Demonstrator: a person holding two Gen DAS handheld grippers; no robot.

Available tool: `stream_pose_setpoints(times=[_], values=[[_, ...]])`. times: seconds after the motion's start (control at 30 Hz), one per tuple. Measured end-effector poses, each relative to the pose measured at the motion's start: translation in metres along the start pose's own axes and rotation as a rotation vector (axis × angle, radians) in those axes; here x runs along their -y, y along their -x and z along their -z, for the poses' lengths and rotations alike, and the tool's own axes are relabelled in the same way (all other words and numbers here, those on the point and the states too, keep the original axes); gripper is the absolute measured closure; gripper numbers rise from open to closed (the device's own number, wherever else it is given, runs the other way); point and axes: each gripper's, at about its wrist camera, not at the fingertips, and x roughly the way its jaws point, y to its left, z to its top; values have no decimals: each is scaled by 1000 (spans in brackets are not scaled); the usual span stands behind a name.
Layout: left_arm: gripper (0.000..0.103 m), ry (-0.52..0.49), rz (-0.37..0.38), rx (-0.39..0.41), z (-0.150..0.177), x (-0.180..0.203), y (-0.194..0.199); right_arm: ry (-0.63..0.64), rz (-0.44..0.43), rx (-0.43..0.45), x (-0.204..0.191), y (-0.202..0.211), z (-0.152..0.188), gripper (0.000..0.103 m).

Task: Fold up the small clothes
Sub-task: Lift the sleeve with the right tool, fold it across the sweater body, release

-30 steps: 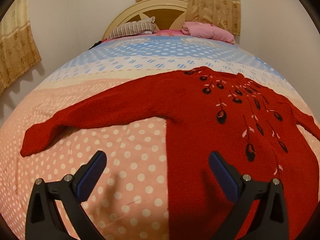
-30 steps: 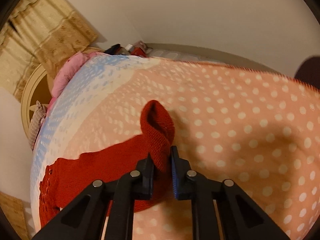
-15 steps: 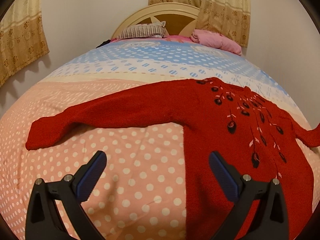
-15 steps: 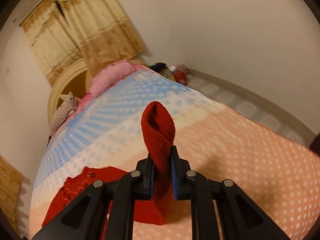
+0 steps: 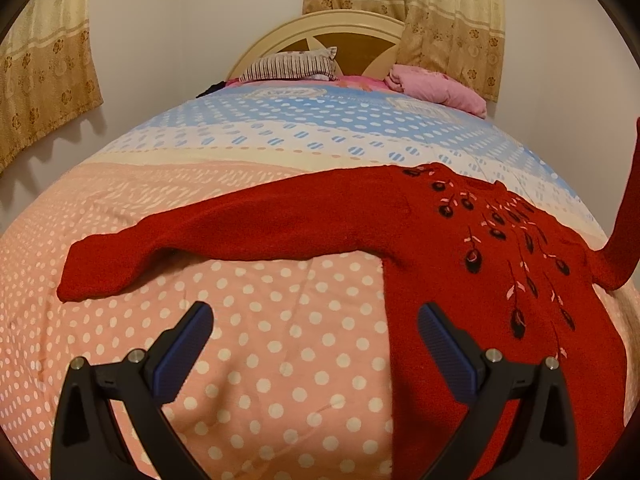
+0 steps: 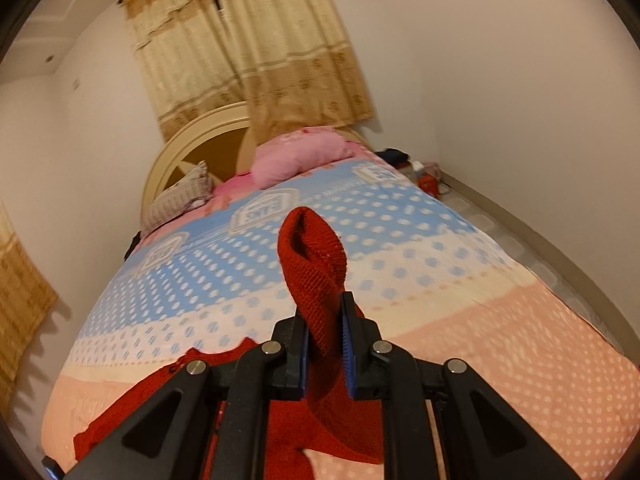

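Observation:
A small red knit sweater (image 5: 460, 280) with dark embroidered motifs lies flat on the polka-dot bedspread (image 5: 280, 360). Its left sleeve (image 5: 180, 248) stretches out flat to the left. My left gripper (image 5: 314, 344) is open and empty, hovering above the bedspread beside the sweater's left side hem. My right gripper (image 6: 324, 340) is shut on the right sleeve cuff (image 6: 312, 248), which stands up above the jaws. In the left wrist view that sleeve (image 5: 624, 240) rises off the bed at the right edge.
A striped pillow (image 5: 292, 66) and a pink bundle (image 5: 436, 88) lie at the headboard (image 5: 352, 36). Curtains (image 5: 448, 12) hang behind. Walls close in at left and right. Small clutter (image 6: 424, 176) sits on the floor beside the bed.
My right gripper has lifted the right sleeve cuff up off the bed and swung toward the headboard. My left gripper has drawn back slightly, staying open.

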Motion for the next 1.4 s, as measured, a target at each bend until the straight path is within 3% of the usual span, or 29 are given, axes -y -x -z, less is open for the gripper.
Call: stream_pose_setpoints(times=[0.5, 0.83, 1.03, 1.33, 1.4], values=[[0, 29, 10, -15, -2, -11, -4, 124, -103, -15, -93, -22, 4, 90], [0, 38, 10, -20, -2, -16, -7, 243, -196, -27, -167, -30, 27, 90], [0, 48, 9, -21, -2, -21, -8, 325, -252, -83, -215, -51, 68, 90], [0, 45, 5, -25, -2, -22, -9, 457, -313, -197, -272, -102, 172, 90], [0, 45, 7, -28, -1, -22, -10, 468, -373, -270, -279, -120, 200, 89]])
